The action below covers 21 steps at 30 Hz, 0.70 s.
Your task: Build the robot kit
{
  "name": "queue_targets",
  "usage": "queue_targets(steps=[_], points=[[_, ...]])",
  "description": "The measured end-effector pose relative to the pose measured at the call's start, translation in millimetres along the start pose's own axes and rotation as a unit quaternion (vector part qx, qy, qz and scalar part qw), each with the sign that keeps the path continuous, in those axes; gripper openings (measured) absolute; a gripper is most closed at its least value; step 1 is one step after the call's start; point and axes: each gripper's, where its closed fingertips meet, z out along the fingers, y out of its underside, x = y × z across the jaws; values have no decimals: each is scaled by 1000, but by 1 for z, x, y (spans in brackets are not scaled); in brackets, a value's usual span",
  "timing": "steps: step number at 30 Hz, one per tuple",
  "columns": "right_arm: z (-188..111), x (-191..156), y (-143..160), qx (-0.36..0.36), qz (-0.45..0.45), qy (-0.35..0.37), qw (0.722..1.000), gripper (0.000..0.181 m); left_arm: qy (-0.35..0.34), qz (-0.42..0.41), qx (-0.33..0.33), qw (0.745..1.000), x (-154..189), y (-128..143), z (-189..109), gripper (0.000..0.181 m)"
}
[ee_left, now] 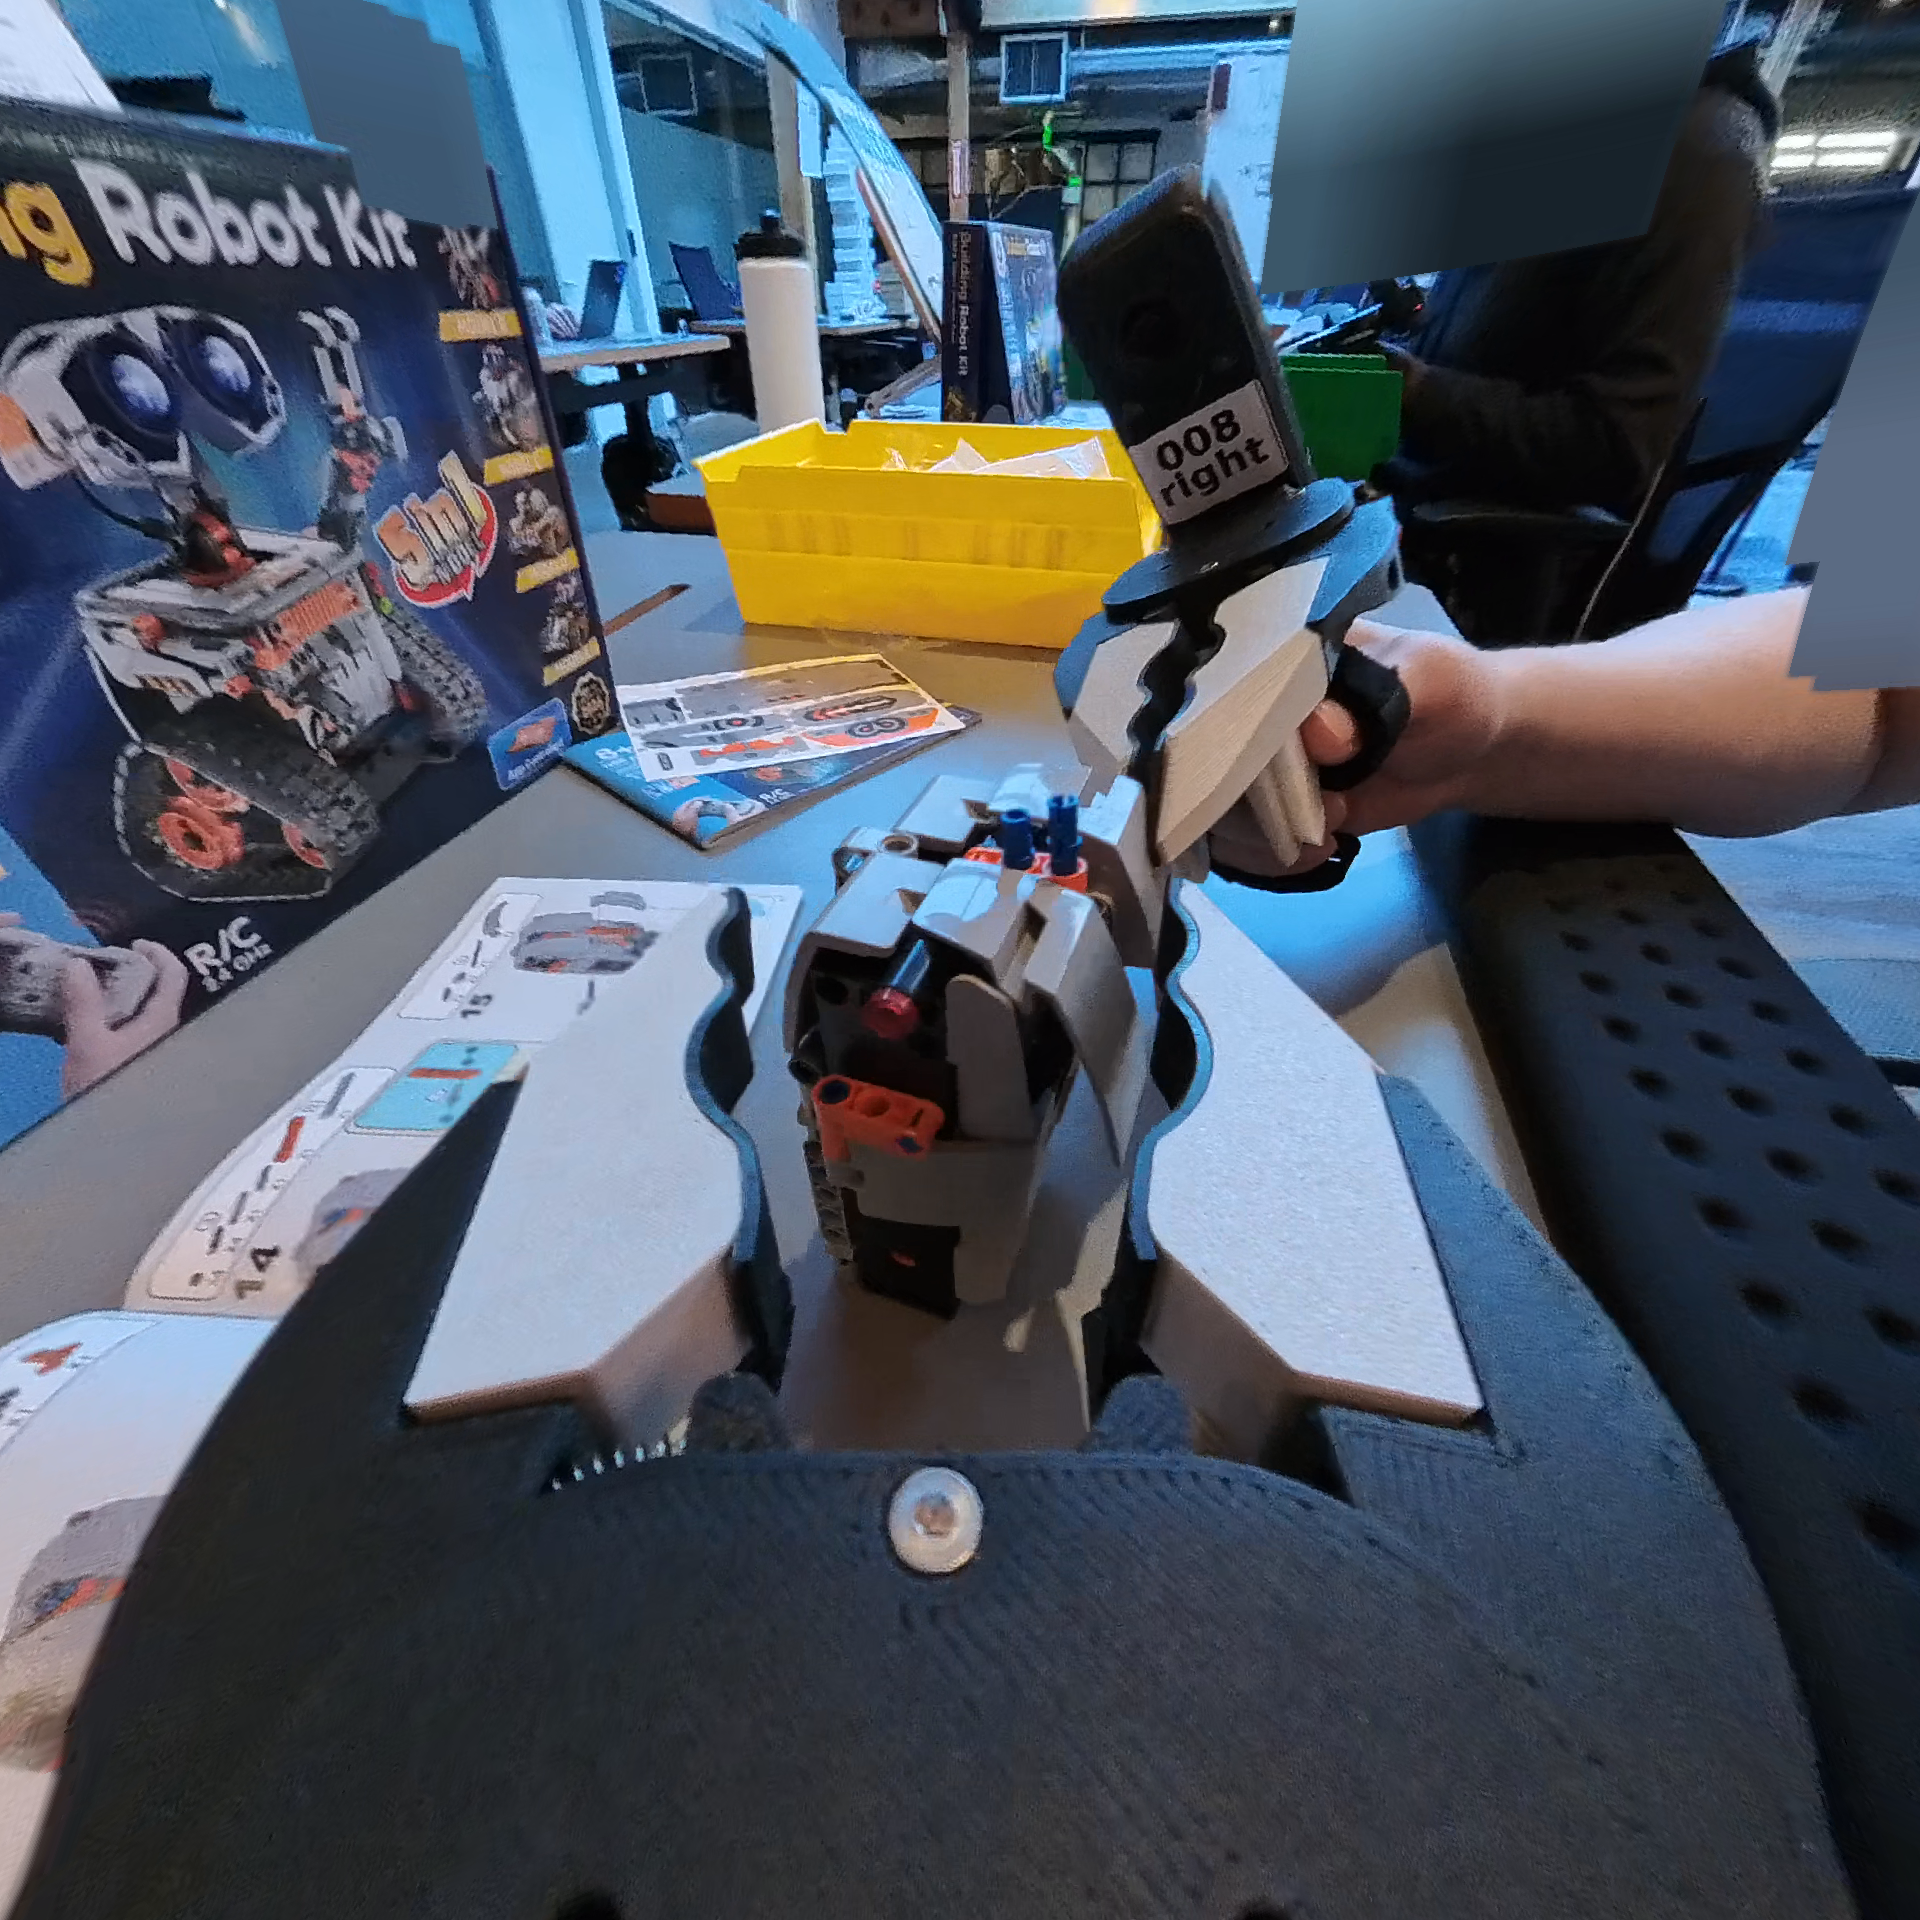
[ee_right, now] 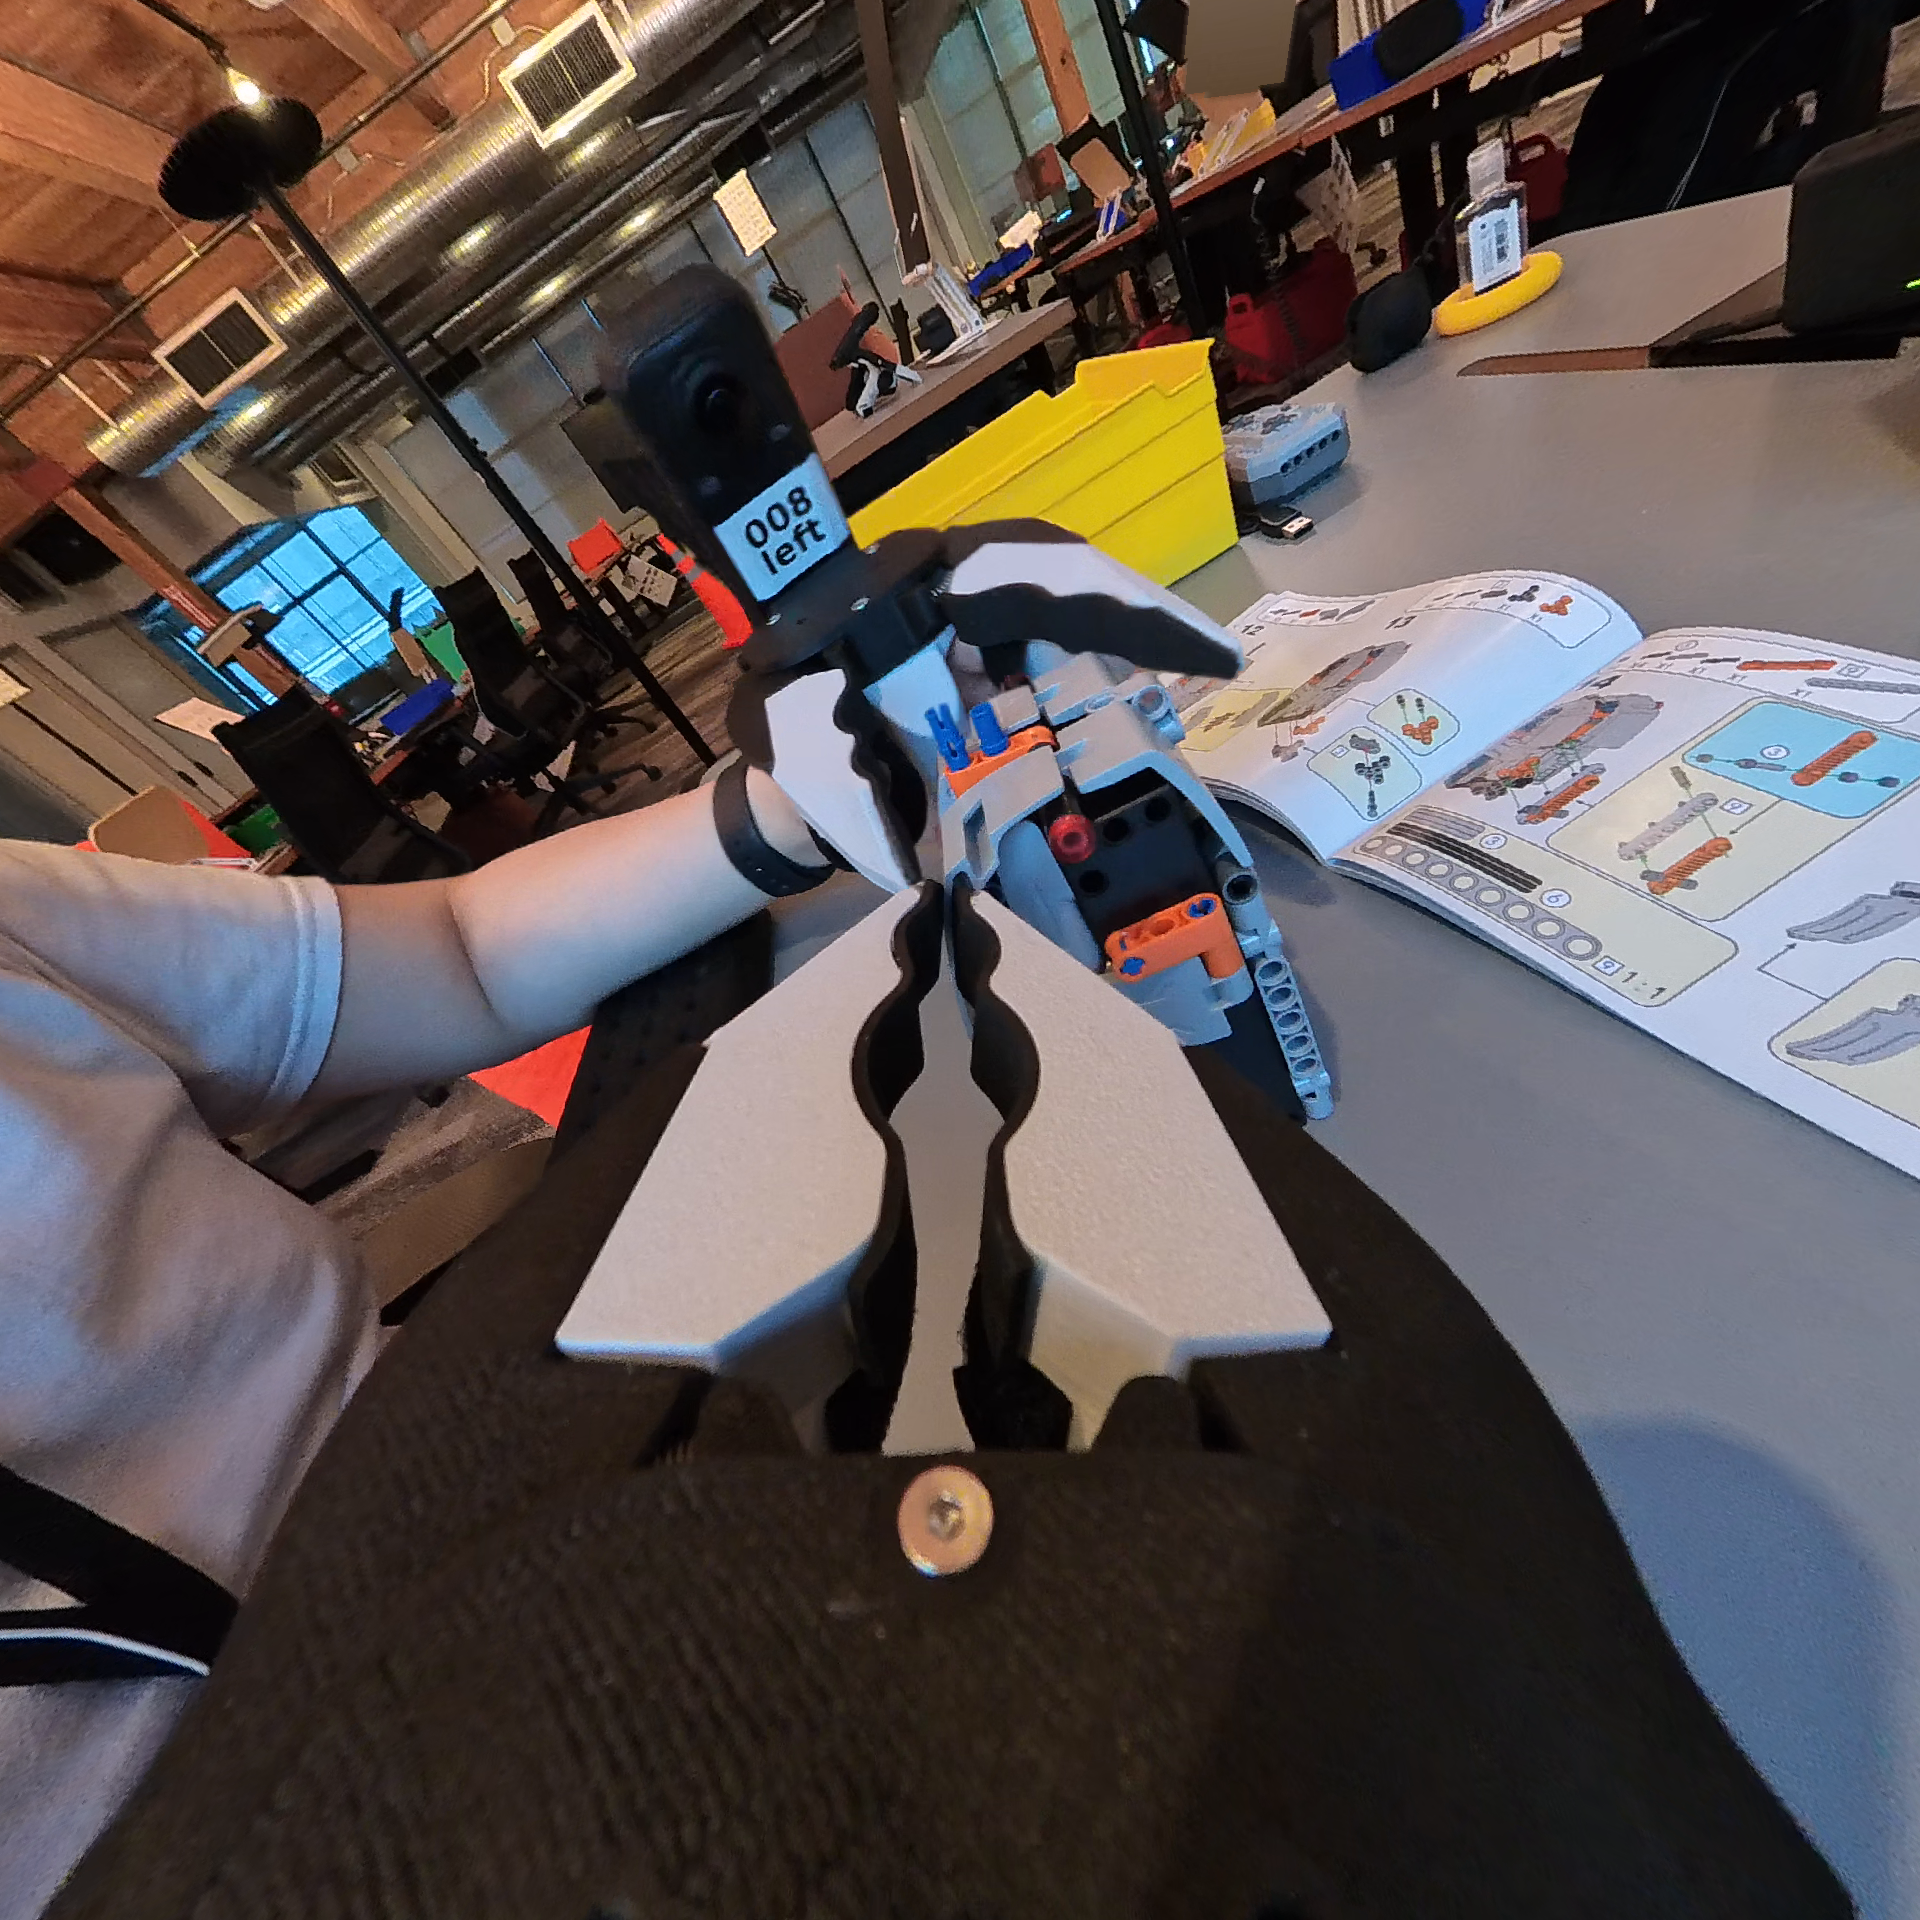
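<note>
Centrally, left gripper (ee_left: 951,1049) clamps grey brick model (ee_left: 935,1070), right gripper (ee_right: 940,904) nearly closed beside it, printed kit box (ee_left: 260,582) w/ lettering

Brick-walled workshop with ceiling ducts (ee_right: 436,197), large windows (ee_right: 275,592), grey desks (ee_right: 1621,499).

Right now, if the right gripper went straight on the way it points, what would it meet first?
The right gripper, nearly shut, points at the grey, black and orange building-block assembly held by the left gripper. It would likely meet the assembly's grey edge first; depth is unclear.
</note>
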Motion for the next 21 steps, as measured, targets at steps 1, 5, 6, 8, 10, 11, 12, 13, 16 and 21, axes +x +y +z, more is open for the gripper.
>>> queue_targets(steps=[1,5,6,8,10,11,12,13,16,21], points=[[0,0,0,-1,-2,1,1000,0,9,-10,0,1000,1,2,0,75],[1,1,0,-3,-5,3,1000,0,5,-4,-8,1000,3,5,-1,72],[1,1,0,-3,-4,3,1000,0,0,1,-13,1000,2,6,0,72],[2,0,0,-4,-6,5,1000,0,-10,12,-19,1000,3,7,1,76],[2,-2,1,-7,-16,4,1000,0,-21,18,-25,999,4,8,1,77],[2,-4,1,-11,-26,3,1000,0,-23,20,-25,999,5,8,1,78],[3,-7,2,-12,-36,-3,999,0,-21,19,-21,999,7,6,1,79],[4,-11,0,-7,-37,-13,999,0,-17,14,-13,1000,9,4,0,79],[5,-7,0,-6,-23,-6,1000,0,-15,8,-3,1000,9,0,-2,78],[6,-5,2,-7,-24,-4,1000,0,-22,16,-4,1000,6,0,-3,71]])
